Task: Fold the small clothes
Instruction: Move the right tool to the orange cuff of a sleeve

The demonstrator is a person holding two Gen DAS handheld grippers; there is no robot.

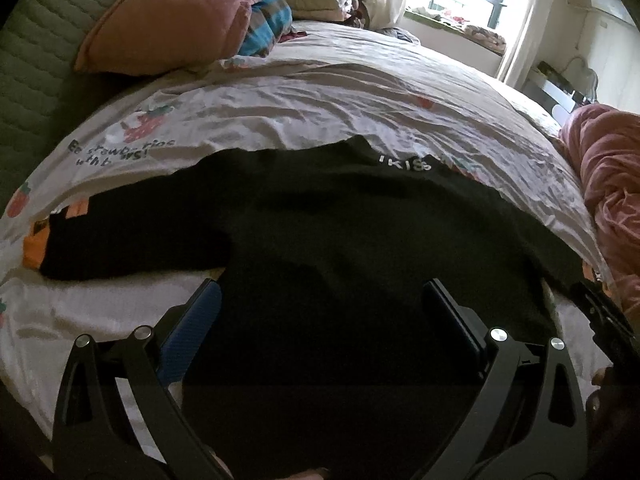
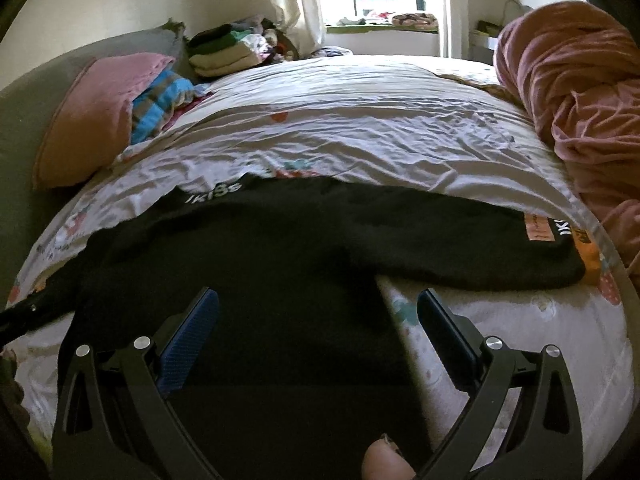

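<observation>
A black long-sleeved top [image 1: 320,216] with white lettering lies spread flat on the bed, its sleeves reaching out to both sides; it also shows in the right wrist view [image 2: 280,248]. My left gripper [image 1: 320,292] is open, low over the left part of the top's near hem, holding nothing. My right gripper [image 2: 318,300] is open over the right side of the hem, its right finger over bare sheet. The right sleeve's cuff has an orange patch [image 2: 538,227]. The right gripper's body shows at the left view's right edge [image 1: 604,312].
The bed has a white strawberry-print sheet [image 1: 320,100]. A pink pillow [image 1: 172,16] and a blue plaid bundle [image 1: 268,24] lie at the far left. A stack of folded clothes [image 2: 224,50] sits behind. A bunched pink blanket [image 2: 580,92] lies at the right.
</observation>
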